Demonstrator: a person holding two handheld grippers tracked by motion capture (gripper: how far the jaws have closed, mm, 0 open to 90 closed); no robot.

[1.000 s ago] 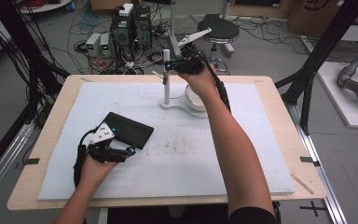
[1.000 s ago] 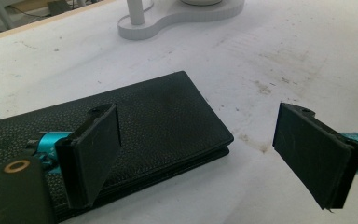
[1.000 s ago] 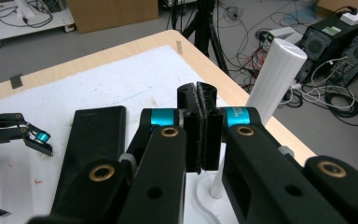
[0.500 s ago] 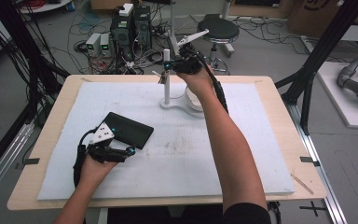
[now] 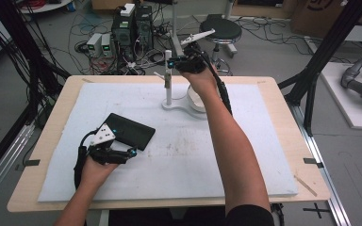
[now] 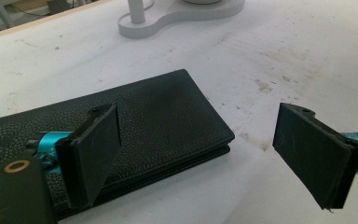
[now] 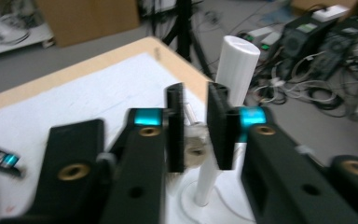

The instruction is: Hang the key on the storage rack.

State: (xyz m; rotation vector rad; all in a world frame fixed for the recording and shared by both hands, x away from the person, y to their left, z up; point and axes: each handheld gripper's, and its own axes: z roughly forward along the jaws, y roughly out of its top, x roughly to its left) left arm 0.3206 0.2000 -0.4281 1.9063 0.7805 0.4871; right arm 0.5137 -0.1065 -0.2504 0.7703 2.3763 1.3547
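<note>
The left gripper (image 5: 131, 153) rests low on the white mat (image 5: 245, 155), jaws spread wide and gripping nothing — one pad (image 6: 95, 149) sits over the near edge of the black wallet (image 6: 168, 116), the other stands clear over bare mat. The wallet lies flat and closed toward the mat's left side. At the far side the right gripper (image 5: 172, 63) is up beside the top of the white post (image 5: 168, 77) of a stand (image 5: 179, 104). Its jaws have just been opening — a narrow gap shows, with a small key-like thing (image 7: 195, 151) hanging on the post just beyond it, pads not pressing on it
</note>
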